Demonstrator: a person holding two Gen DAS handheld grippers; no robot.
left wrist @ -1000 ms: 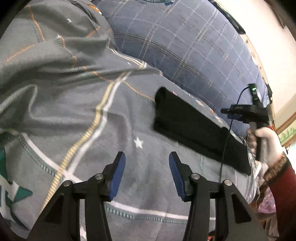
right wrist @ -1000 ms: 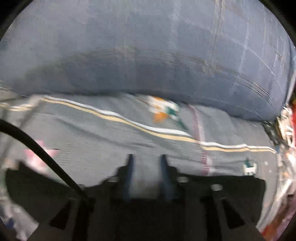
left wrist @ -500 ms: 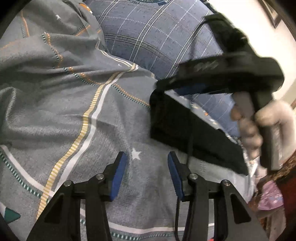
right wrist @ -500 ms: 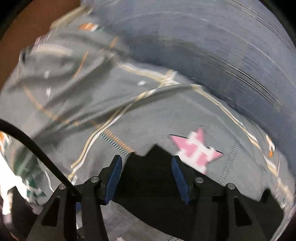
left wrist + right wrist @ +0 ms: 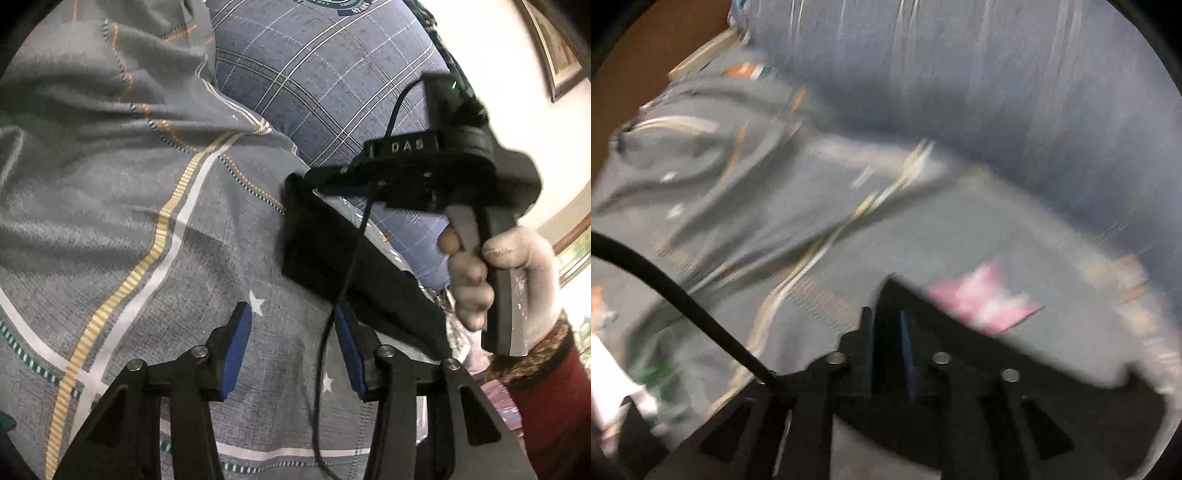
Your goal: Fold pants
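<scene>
Here, in the left wrist view, the left gripper (image 5: pixel 291 343) has fingers spread, empty; black pants (image 5: pixel 332 251) lie ahead-right on the bed. Right view: right gripper (image 5: pixel 886 332) pinches their limp, light end corner.

Black gripper frames (image 5: pixel 288 369), blue pads, silver screws; white glove (image 5: pixel 517 273), maroon sleeve (image 5: pixel 546 398).

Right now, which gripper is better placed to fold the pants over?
Right. The right gripper looks shut on the pants corner, while the left gripper hovers open over the bedspread.
</scene>
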